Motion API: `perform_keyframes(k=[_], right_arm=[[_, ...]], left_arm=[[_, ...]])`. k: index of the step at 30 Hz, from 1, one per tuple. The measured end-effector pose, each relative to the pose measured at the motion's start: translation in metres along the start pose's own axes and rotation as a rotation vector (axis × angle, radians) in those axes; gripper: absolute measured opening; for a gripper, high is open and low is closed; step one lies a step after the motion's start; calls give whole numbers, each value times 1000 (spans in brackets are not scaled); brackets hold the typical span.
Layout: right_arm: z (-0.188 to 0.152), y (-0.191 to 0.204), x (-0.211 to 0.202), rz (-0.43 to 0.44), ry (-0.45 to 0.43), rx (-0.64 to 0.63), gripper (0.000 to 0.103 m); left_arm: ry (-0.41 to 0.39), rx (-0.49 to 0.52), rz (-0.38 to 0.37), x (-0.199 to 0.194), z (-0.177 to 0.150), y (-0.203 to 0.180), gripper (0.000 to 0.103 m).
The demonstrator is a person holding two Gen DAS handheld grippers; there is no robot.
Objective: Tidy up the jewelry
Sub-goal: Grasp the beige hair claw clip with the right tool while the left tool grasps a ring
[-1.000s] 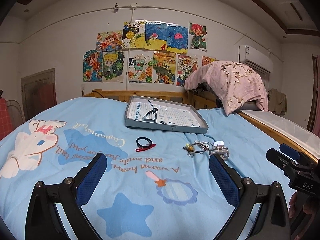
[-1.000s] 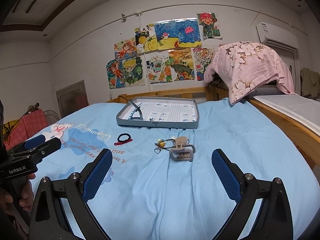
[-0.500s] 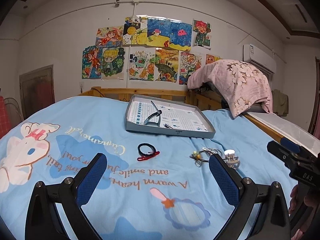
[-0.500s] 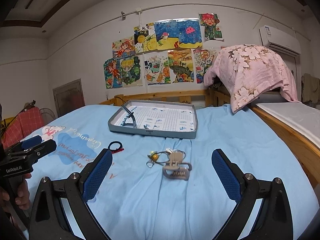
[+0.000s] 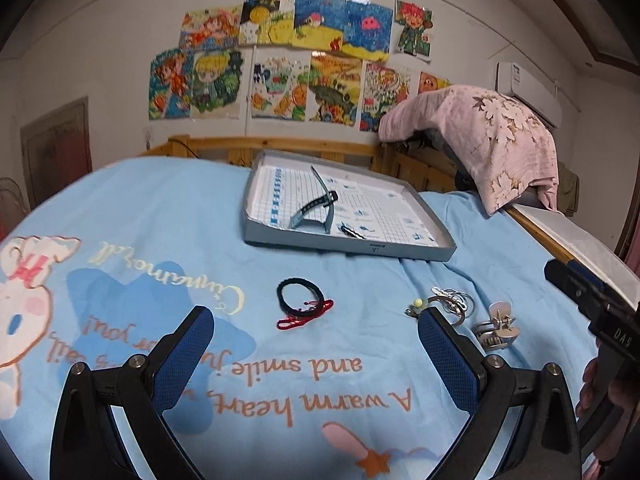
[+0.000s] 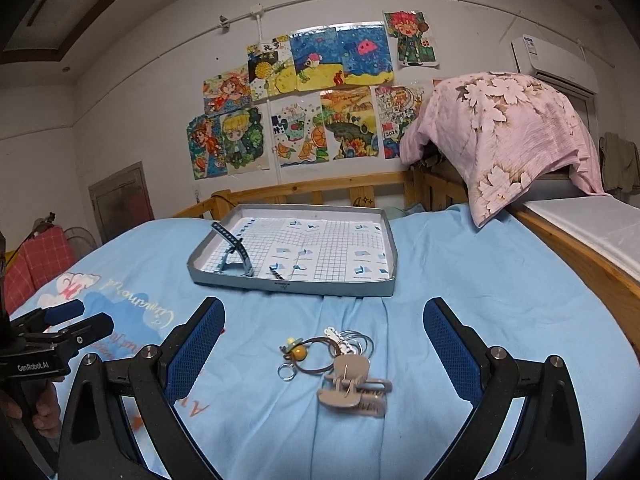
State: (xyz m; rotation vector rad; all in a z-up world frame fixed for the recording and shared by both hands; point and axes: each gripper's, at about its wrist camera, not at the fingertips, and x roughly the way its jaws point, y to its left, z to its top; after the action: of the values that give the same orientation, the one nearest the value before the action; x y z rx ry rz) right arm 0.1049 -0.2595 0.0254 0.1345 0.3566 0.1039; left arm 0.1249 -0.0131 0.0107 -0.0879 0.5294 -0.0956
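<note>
Both grippers hover over the bed [image 5: 200,220] with fingers spread wide and nothing between them. The left gripper [image 5: 316,344] looks at a black hair tie [image 5: 300,300] lying on the sheet with a red cord [image 5: 306,318] touching its near edge; the right gripper [image 6: 324,344] faces a tangle of rings [image 6: 320,354] with a small yellow bead, and just near of it, touching, a beige claw clip [image 6: 352,388]. Far of all this sits the grey tray [image 6: 288,285], already holding a watch strap [image 6: 236,252] at its left and a small dark piece beside it, too small to name. The loose pieces are all light. The hair tie and cord are soft and limp, so they should be pinched across the band where the two overlap, or one at a time, and will dangle when lifted. The rings are thin, stiff and likely slippery on the pads; being linked, they will probably come up as a bunch if one larger hoop is caught edge-on. The clip is rigid and sprung, best taken across its body rather than its wings, which would open it. The soft sheet gives under pressure, so fingers may need to press in a little.
</note>
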Motion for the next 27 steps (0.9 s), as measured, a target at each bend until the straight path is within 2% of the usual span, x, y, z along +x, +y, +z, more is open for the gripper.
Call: perform_keyframes(k=[11,19,21,24,26,27], right_arm=[[-26,-18,27,-89,130,-50,98],[-43,-38,50,-31,239,10,97],[-47,-43,56,-9,265,36,93],[-53,-46,64,14,297,61,82],[-57,-46,67,21,310,70,74],[-58,-47,69,26,316,73,73]], left_arm=[[121,37,-101,54,-7,-25,103],[219,95,-185,85,-9,-45,102],[244,114,-214,92,-11,-50,94],[306,143,-262,108,-14,-57,85],[334,155,-281,115,-16,-60,75],[350,163,-296,119,-18,-62,72]])
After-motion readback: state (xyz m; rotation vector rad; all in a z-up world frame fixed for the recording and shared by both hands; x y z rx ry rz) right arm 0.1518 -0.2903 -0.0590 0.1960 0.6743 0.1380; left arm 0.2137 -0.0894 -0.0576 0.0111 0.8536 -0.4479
